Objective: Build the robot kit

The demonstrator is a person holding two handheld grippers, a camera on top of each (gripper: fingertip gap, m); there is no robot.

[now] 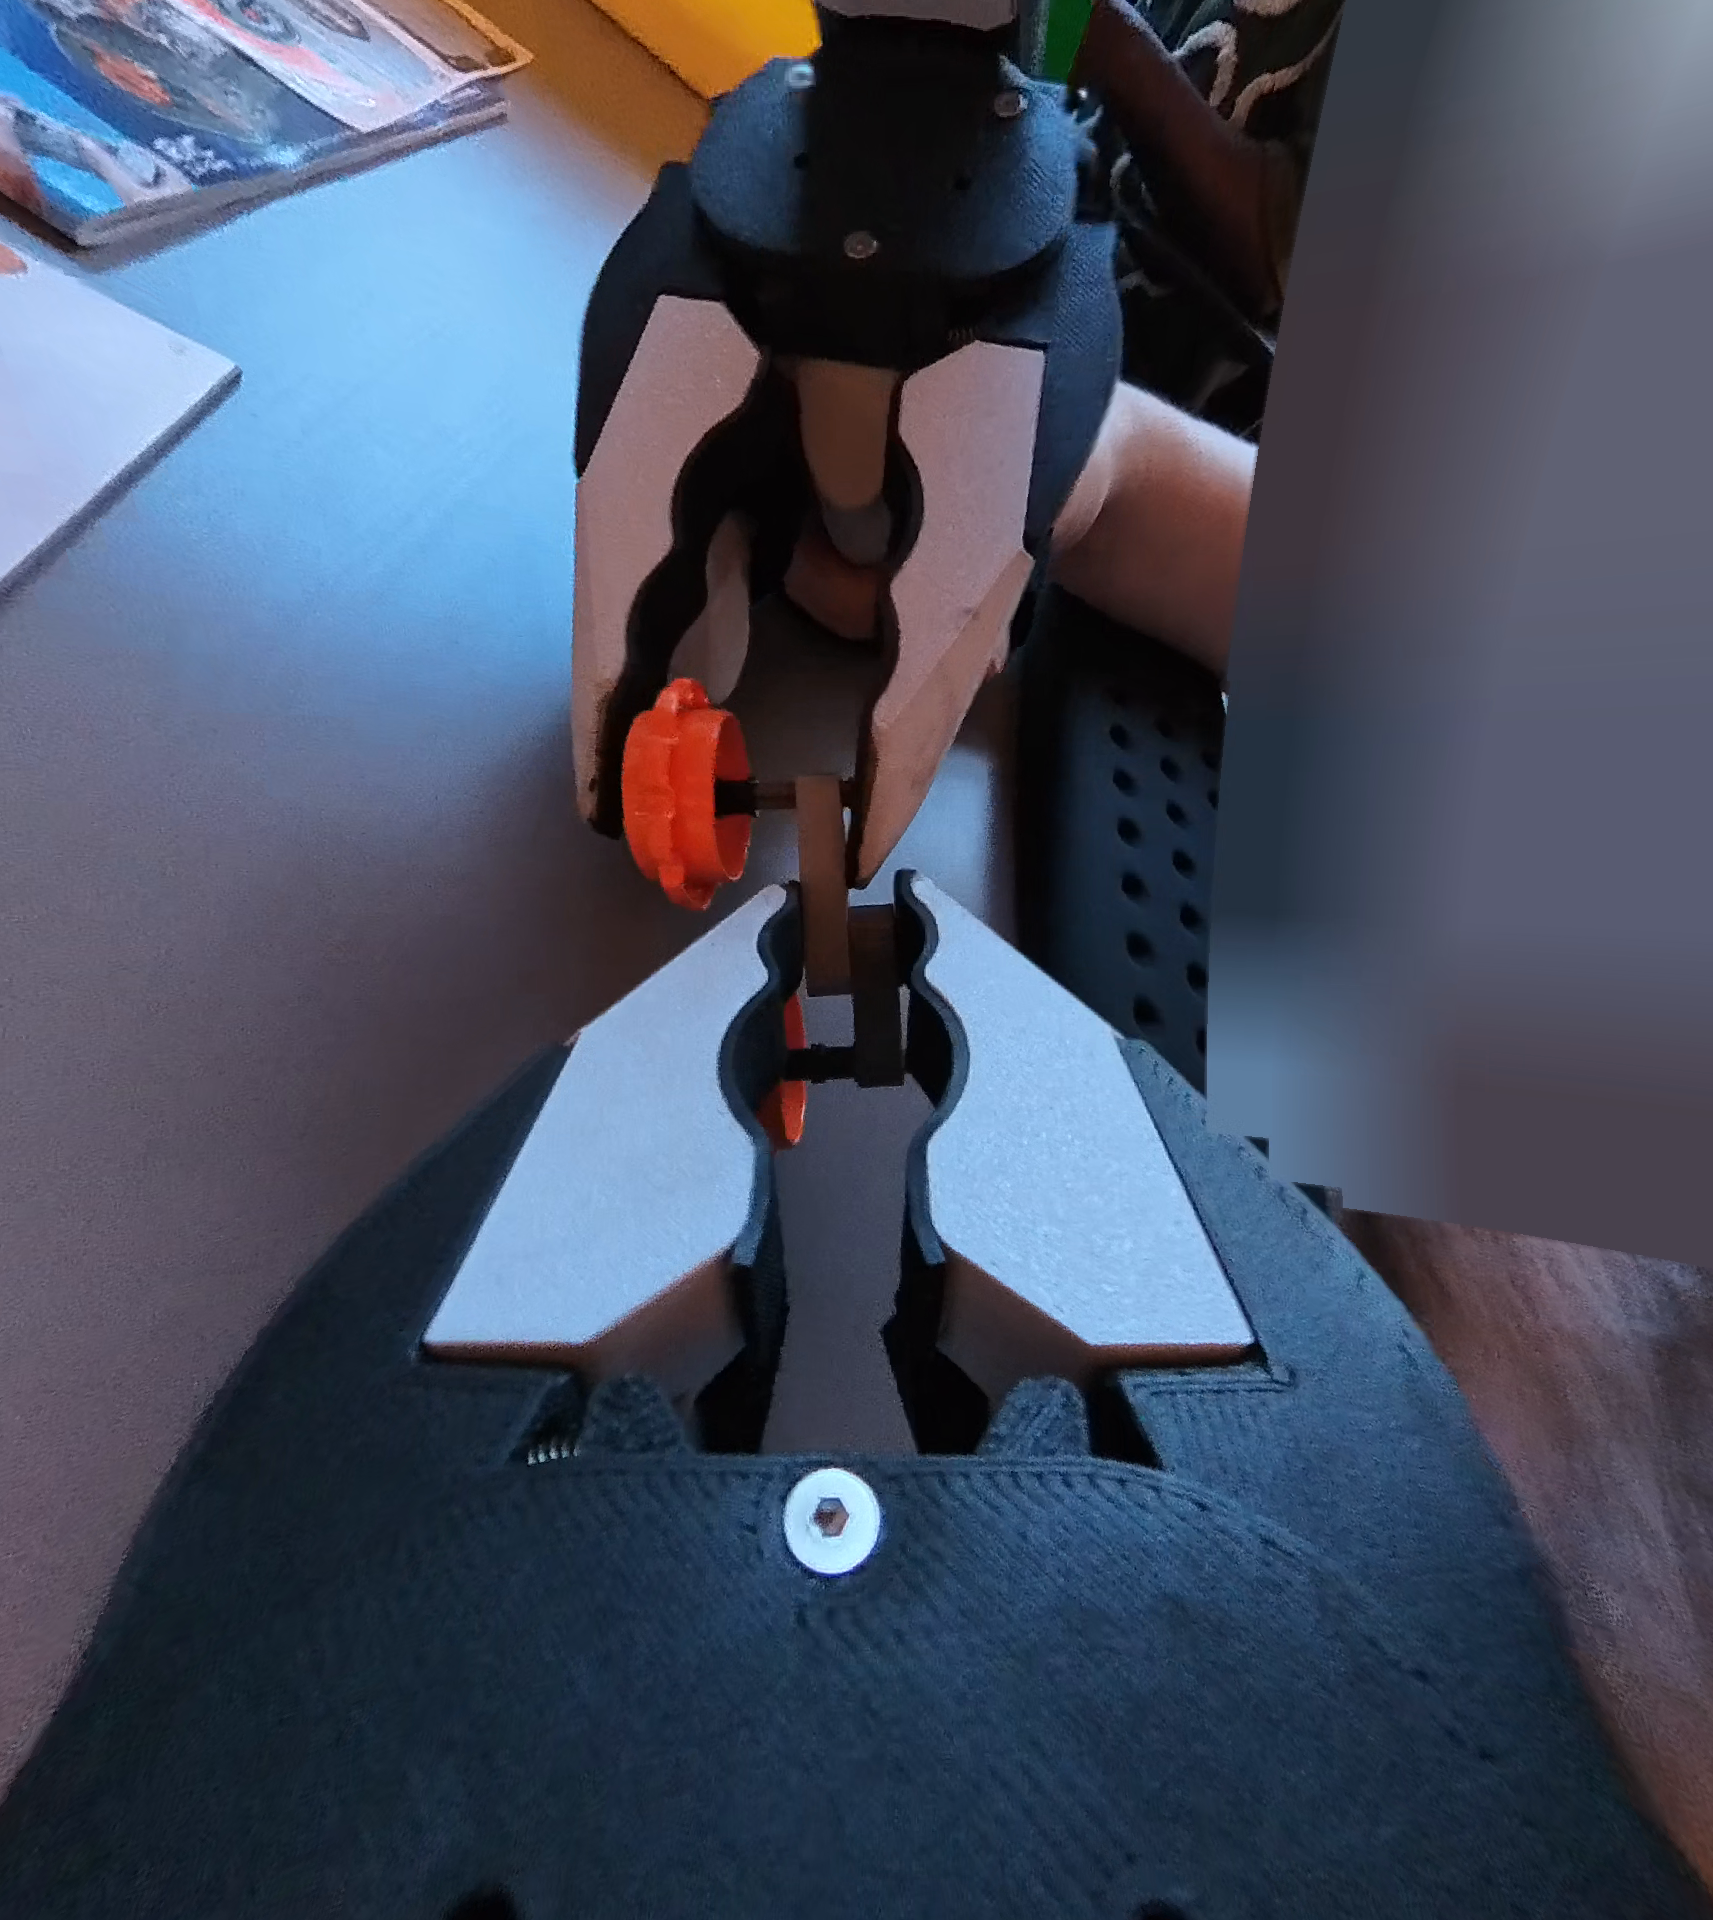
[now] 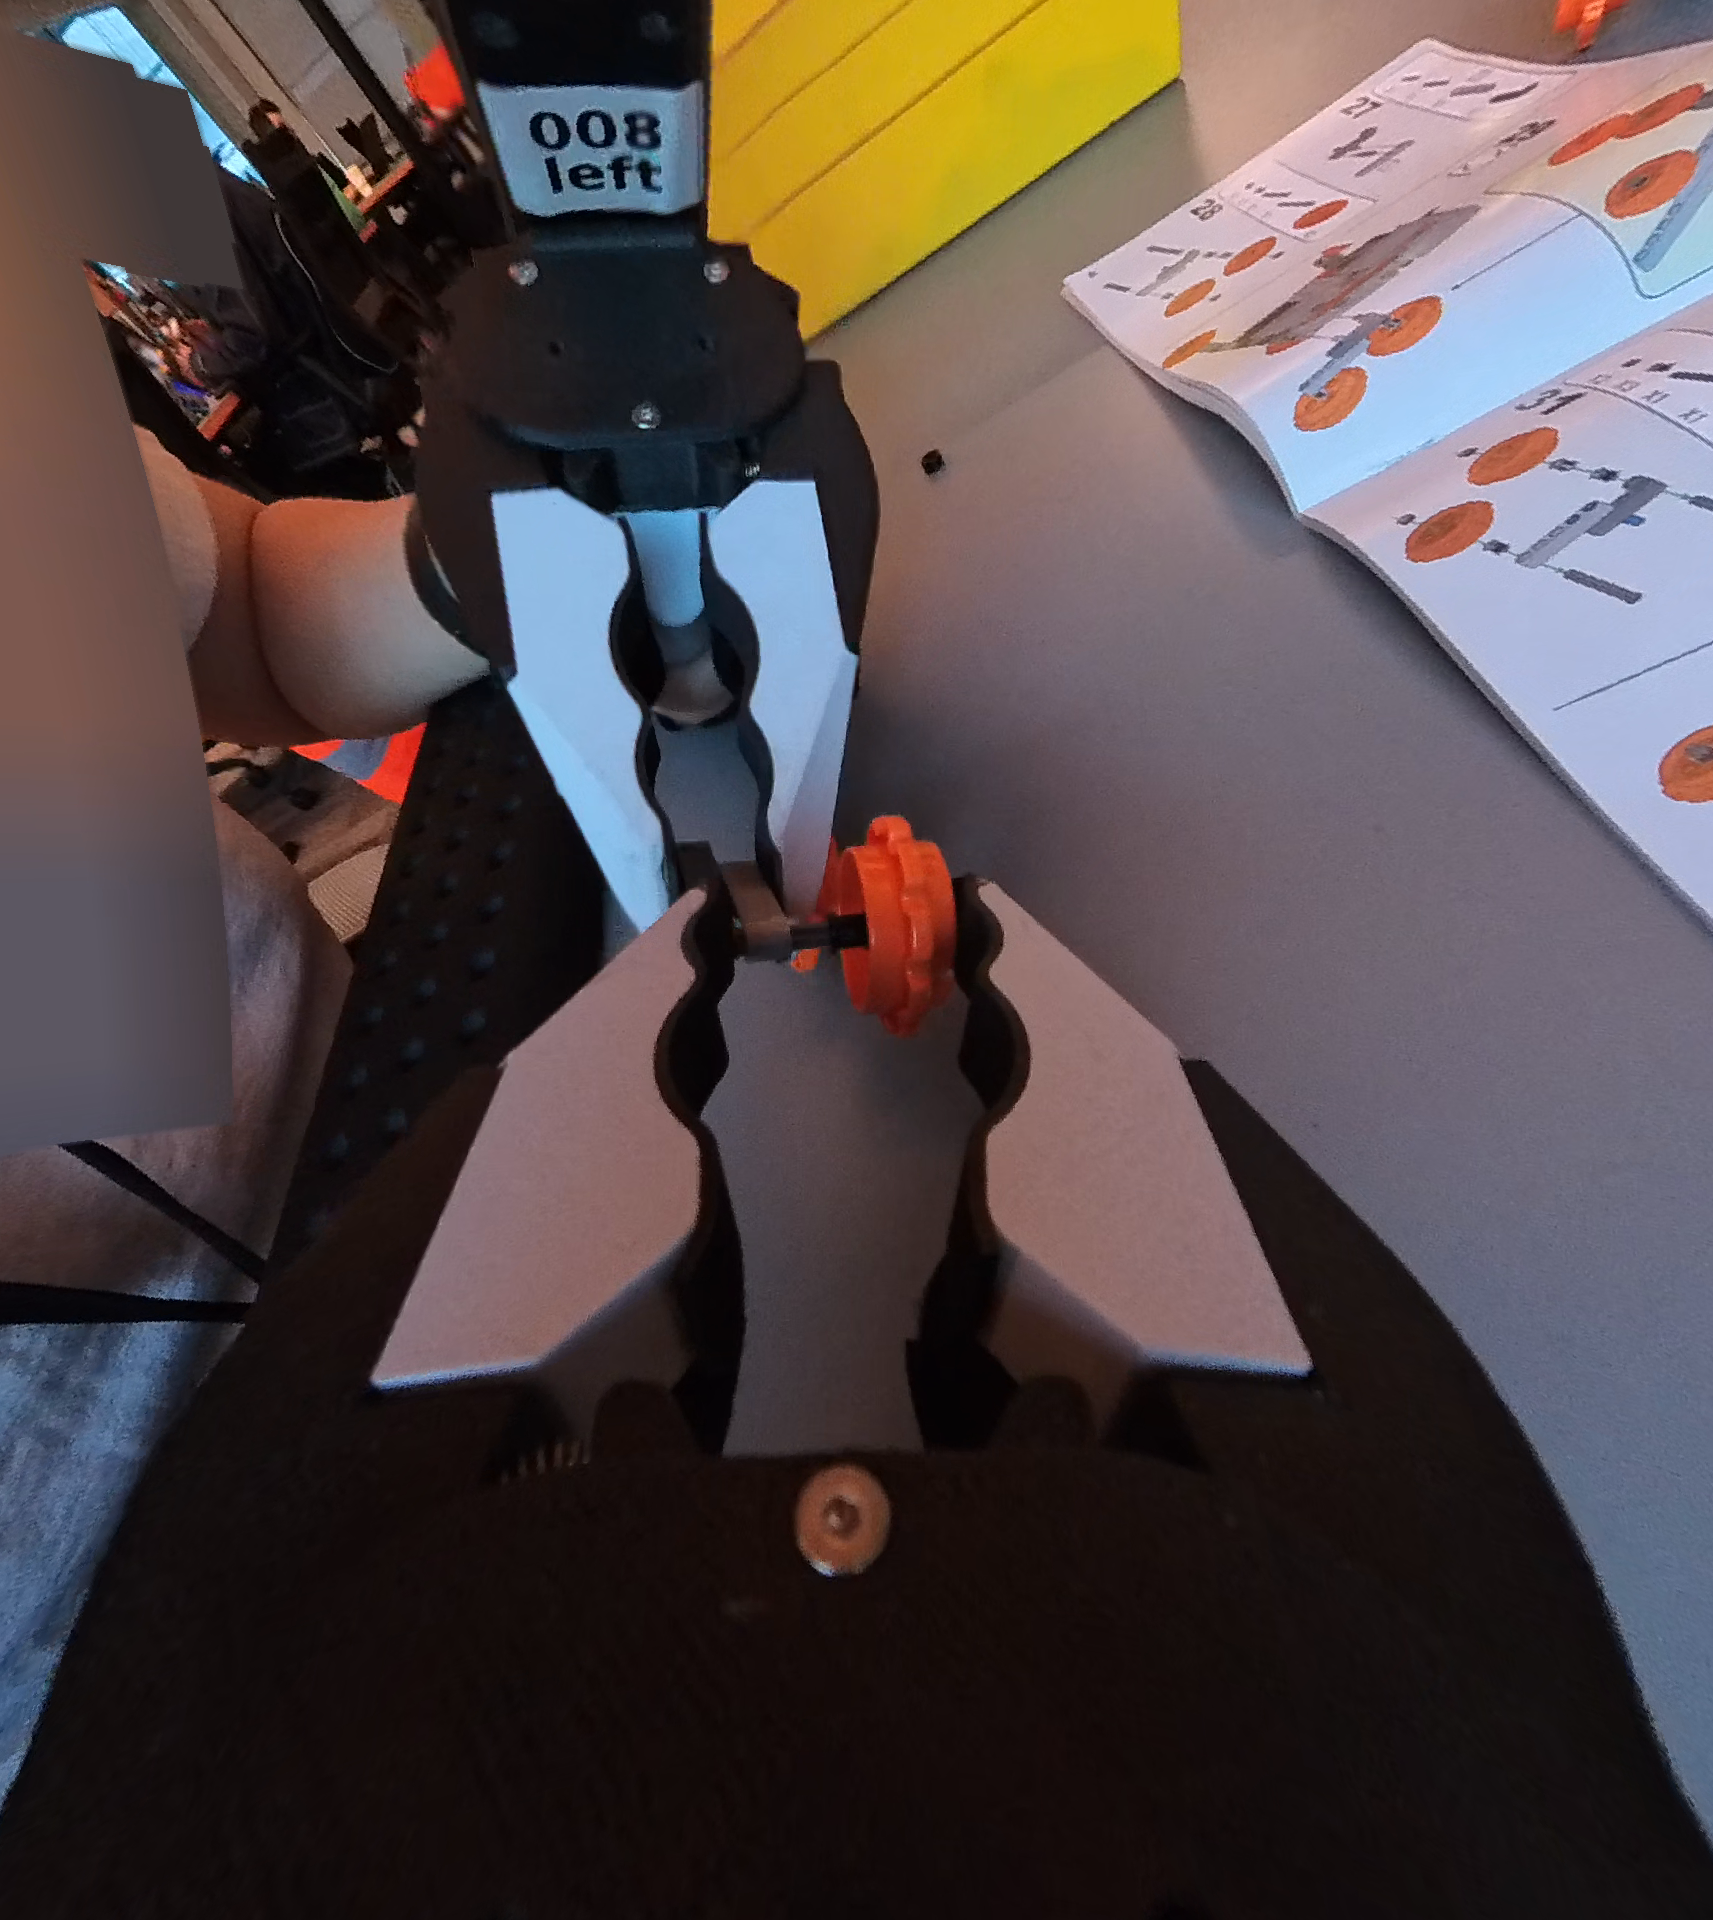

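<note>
A small toy assembly of grey beams (image 1: 824,894), black axles and orange wheels hangs between both grippers above the grey table (image 1: 312,727). My left gripper (image 1: 847,894) is shut on its grey beams, with one orange wheel (image 1: 787,1081) sitting in the hollow between the fingers. My right gripper (image 2: 836,899) faces it tip to tip. It is shut across the other orange wheel (image 2: 888,925), its axle and a grey beam (image 2: 758,914). The right gripper (image 1: 738,842) shows from above in the left wrist view, the left gripper (image 2: 727,878) in the right wrist view.
An open instruction booklet (image 2: 1506,416) lies on the table to the right, also seen in the left wrist view (image 1: 0,436). A yellow box (image 2: 935,135) stands behind. A tiny black piece (image 2: 930,460) lies loose. A black perforated chair (image 1: 1132,831) and a person's hand (image 2: 332,613) are close. The tips of both grippers are at nearly the same place.
</note>
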